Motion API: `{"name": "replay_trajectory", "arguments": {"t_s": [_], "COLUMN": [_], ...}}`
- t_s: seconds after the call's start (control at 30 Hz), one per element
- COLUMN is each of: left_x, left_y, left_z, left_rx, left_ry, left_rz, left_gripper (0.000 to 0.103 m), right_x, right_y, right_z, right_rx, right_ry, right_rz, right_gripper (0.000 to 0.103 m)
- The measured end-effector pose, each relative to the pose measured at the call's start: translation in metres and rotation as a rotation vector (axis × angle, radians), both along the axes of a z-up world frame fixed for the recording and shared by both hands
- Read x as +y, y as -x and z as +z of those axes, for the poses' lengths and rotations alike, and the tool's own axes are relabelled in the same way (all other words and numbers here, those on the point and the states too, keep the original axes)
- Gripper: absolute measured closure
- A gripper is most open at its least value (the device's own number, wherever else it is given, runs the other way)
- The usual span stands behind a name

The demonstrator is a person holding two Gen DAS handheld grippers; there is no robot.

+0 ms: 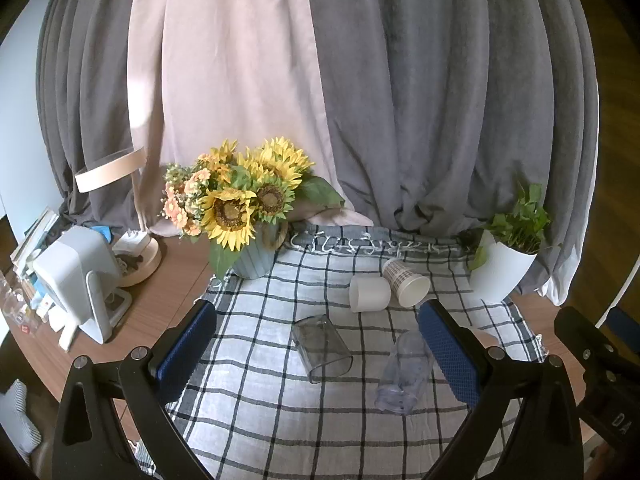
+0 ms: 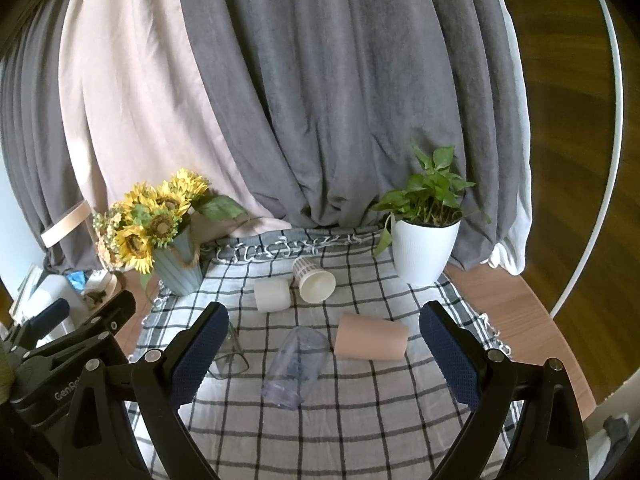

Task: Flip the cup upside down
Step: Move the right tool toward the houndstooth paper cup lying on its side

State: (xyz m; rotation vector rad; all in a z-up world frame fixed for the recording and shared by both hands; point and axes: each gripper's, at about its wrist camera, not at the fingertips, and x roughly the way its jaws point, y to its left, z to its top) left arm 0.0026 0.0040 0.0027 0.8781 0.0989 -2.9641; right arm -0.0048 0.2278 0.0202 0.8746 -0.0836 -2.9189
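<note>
Several cups lie on their sides on a checked cloth (image 1: 280,412). A smoky grey clear cup (image 1: 322,349) and a clear cup (image 1: 405,374) lie near the front. A white cup (image 1: 369,294) and a patterned paper cup (image 1: 406,283) lie further back. A pink cup (image 2: 371,342) shows in the right wrist view, right of the clear cup (image 2: 295,364). My left gripper (image 1: 316,312) is open and empty above the cloth, with the grey and clear cups between its fingers in view. My right gripper (image 2: 322,314) is open and empty, framing the clear and pink cups.
A blue vase of sunflowers (image 1: 240,216) stands at the cloth's back left. A white potted plant (image 2: 424,240) stands at the back right. A white appliance (image 1: 76,280) and a lamp base (image 1: 140,256) sit on the wooden table at left. Grey and pink curtains hang behind.
</note>
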Motion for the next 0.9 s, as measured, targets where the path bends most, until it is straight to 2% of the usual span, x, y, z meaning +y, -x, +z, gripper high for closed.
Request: {"name": "replay_trajectory", "arguments": {"t_s": [0.9], "left_x": [-0.0005], "left_y": [-0.0013], "left_z": [-0.0002], "left_rx": [0.000], "left_ry": [0.002], "left_rz": [0.038], "left_gripper": [0.000], "right_x": [0.0004], "right_y": [-0.0041], "right_z": [-0.0012], "right_rx": [0.007], "right_ry": [0.003], "right_rz": [0.006], "right_gripper": [0.006]}}
